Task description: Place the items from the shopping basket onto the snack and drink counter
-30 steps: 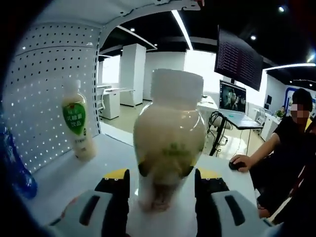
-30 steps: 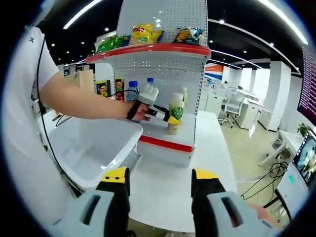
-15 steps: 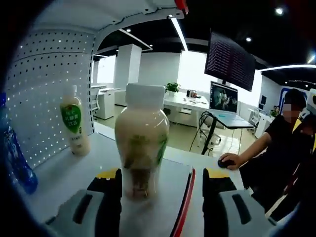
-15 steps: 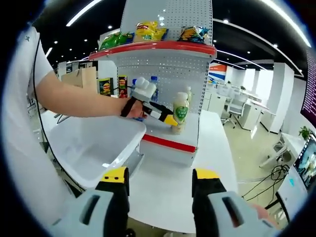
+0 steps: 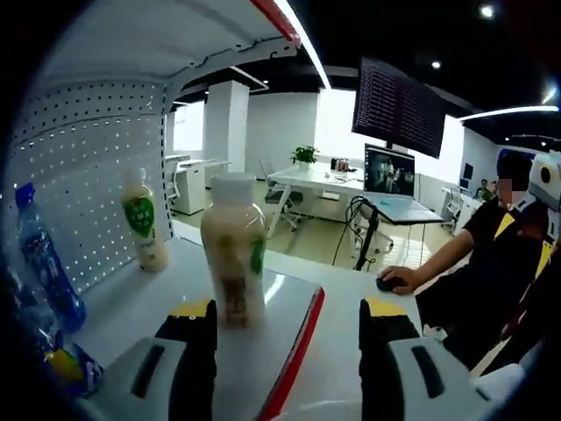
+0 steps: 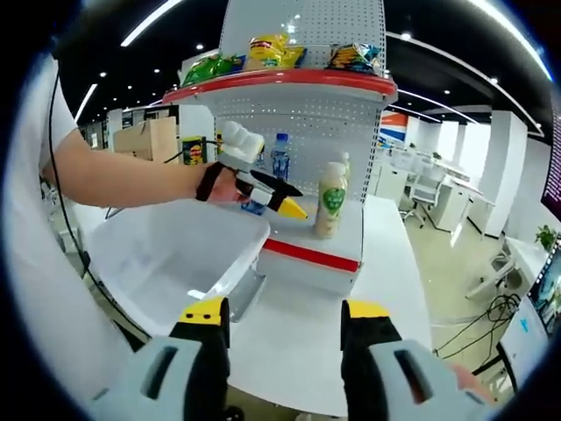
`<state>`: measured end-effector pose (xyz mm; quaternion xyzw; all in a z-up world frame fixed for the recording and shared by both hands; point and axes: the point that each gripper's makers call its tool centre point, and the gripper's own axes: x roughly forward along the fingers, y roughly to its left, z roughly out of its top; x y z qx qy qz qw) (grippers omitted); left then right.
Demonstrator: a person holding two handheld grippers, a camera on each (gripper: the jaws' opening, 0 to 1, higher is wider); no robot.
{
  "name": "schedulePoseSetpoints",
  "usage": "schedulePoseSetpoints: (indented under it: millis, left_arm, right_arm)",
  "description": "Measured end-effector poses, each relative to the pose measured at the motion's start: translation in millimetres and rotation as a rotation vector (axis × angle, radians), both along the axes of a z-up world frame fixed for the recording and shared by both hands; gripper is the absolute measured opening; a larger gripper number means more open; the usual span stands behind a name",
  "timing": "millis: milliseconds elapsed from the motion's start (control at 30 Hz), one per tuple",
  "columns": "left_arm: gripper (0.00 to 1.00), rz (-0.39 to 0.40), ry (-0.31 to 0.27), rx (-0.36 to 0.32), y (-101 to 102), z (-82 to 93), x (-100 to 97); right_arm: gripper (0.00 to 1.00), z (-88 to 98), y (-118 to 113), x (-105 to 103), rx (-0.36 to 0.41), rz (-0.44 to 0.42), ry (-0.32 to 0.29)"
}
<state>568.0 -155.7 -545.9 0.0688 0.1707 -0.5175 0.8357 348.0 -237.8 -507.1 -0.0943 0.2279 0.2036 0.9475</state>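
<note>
Two bottles (image 5: 233, 250) stand on white shelf (image 5: 149, 298).

Our left claw (image 6: 285, 200) sits at 11 o'clock, jaws apart, empty; right claw (image 6: 283, 338) gaping too, empty.

On the lower shelf (image 5: 131, 303) a bottle (image 5: 233, 254) stands near the front edge. A second bottle (image 5: 143, 221) stands behind it, close to the back wall (image 5: 79, 193). A water bottle (image 5: 46, 272) stands to the left of both. In the right gripper view, snack bags (image 6: 272, 54) lie on the top shelf (image 6: 289, 79), above the bottles. A basket (image 6: 166, 259) sits on the table (image 6: 386, 289), left of the shelf.
</note>
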Motion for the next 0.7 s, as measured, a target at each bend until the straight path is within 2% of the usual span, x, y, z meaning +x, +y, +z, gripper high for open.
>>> schedulePoseSetpoints:
  millis: [100, 167, 233, 433, 633, 700]
  left_arm:
    - [0.66, -0.008, -0.014, 0.001, 6, 6.4, -9.2]
    - [0.67, -0.009, 0.008, -0.024, 8, 14.2, -19.3]
    - [0.71, -0.026, -0.002, -0.012, 12, 17.8, -29.3]
    - [0.71, -0.033, -0.002, -0.017, 31, 26.2, -47.3]
    - [0.72, -0.034, -0.016, 0.031, 55, 26.4, -68.4]
    - [0.74, -0.051, -0.024, 0.073, 64, 24.0, -76.8]
  right_arm:
    - [0.50, -1.1, 6, 1, 0.008, 0.007, -0.001]
    - [0.50, -4.3, 10, 1, 0.006, 0.014, 0.006]
    - [0.50, -7.1, 14, 1, 0.005, 0.024, 0.014]
    - [0.50, -5.9, 28, 5, 0.001, 0.050, 0.013]
    - [0.50, -9.0, 38, 11, 0.004, 0.074, 0.024]
    - [0.50, -11.7, 44, 13, 0.002, 0.086, 0.037]
